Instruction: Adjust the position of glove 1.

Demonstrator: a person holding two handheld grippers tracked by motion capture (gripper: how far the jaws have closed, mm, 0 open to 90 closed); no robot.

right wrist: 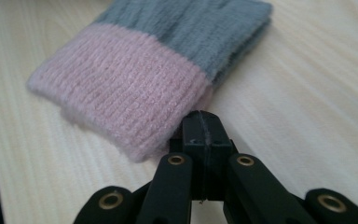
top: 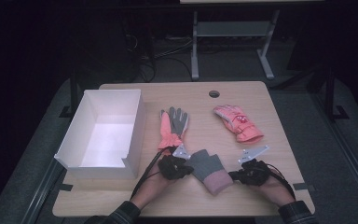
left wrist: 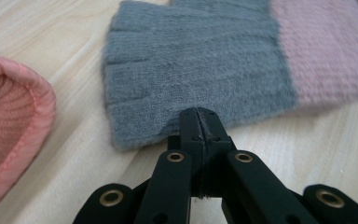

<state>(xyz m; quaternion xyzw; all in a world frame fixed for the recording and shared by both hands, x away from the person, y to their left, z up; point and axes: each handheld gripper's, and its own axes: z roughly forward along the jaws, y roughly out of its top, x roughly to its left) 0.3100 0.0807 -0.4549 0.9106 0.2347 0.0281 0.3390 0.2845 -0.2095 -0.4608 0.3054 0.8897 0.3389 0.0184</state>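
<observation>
Knit glove (top: 208, 169), grey with a pink cuff, lies flat near the front edge of the wooden table (top: 279, 116), between the two handheld grippers. At 9 o'clock from the table's centre stands a white open box (top: 103, 133), the largest thing on the surface. At 12 o'clock from the knit glove rests a grey and coral glove (top: 173, 126), fingers pointing away from the person; at 2 o'clock, well apart, lies a pink ski glove (top: 237, 122). The left gripper (left wrist: 199, 123) has its jaws pressed together at the grey finger end of the knit glove, tips at the fabric's edge; whether they pinch any wool cannot be told. The right gripper (right wrist: 203, 128) sits just beside the pink cuff with its jaws likewise closed tight, nothing visibly between them. A round cable hole (top: 214, 94) marks the table's far edge at 12 o'clock.
</observation>
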